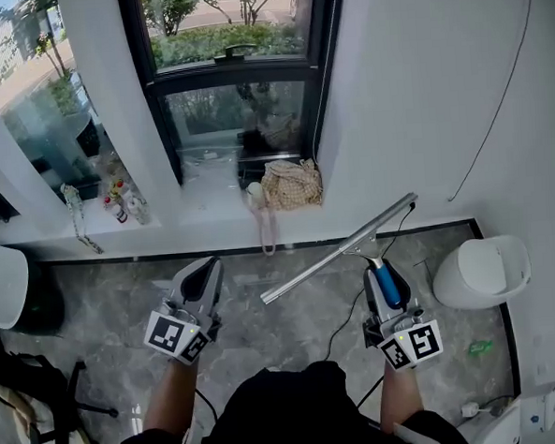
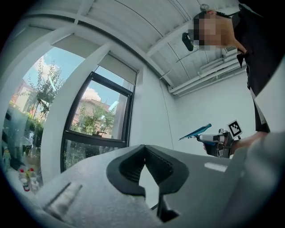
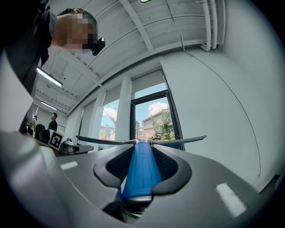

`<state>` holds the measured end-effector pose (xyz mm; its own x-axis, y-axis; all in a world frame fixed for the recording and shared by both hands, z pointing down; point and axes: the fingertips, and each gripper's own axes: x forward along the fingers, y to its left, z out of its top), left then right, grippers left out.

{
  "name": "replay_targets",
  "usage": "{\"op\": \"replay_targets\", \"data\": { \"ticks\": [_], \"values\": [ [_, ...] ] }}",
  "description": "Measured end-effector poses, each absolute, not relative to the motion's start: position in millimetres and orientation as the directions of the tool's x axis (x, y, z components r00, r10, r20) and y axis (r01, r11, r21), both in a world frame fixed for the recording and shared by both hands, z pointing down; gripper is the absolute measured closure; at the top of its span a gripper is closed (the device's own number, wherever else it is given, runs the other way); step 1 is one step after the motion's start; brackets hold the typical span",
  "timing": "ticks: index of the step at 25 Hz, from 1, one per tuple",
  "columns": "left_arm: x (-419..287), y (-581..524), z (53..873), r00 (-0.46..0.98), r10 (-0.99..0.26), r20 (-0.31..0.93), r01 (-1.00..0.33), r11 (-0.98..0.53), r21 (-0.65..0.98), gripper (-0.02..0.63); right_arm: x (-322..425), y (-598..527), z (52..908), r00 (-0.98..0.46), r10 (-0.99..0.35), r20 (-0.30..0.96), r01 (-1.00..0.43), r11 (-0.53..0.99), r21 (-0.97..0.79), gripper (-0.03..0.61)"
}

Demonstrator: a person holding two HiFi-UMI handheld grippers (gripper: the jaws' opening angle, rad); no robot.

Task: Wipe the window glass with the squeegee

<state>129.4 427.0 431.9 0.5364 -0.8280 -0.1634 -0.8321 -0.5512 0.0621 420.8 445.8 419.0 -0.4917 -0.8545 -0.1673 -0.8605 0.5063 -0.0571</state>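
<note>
By window [image 1: 235, 106], right gripper [image 3: 141, 151] clamping squeegee [image 1: 340, 250] handle, left gripper [image 2: 144, 150] fingers [image 2: 124, 168] together

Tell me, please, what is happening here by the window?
A person stands before the window with tongs in each hand. The right tongs are shut on the blue handle of the squeegee, whose blade is up in the air, apart from the window glass. The left tongs are shut and hold nothing. At this moment the blade is not wiping the glass.
</note>
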Motion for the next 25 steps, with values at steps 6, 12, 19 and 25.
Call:
{"op": "replay_targets", "data": {
  "ticks": [6,12,19,25],
  "values": [
    [110.0,434.7,442.1,0.492,-0.858,-0.148,-0.858,-0.506,0.086,0.614,401.3,436.8,426.3,-0.538,-0.83,-0.148,-0.831,0.552,-0.073,0.444],
    [94.6,425.5,457.4,0.44,-0.89,-0.121,-0.885,-0.453,0.108,0.614,389.2,405.8,438.5,-0.577,-0.806,-0.128,-0.803,0.589,-0.087,0.445],
    [84.0,372.5,455.3,0.395,-0.912,-0.111,-0.909,-0.405,0.096,0.614,373.5,339.7,436.4,-0.63,-0.764,-0.137,-0.76,0.643,-0.089,0.445],
    [95.9,304.6,450.0,0.385,-0.915,-0.12,-0.914,-0.396,0.084,0.614,376.8,270.5,435.2,-0.651,-0.745,-0.147,-0.741,0.665,-0.09,0.445]
  ]
}}
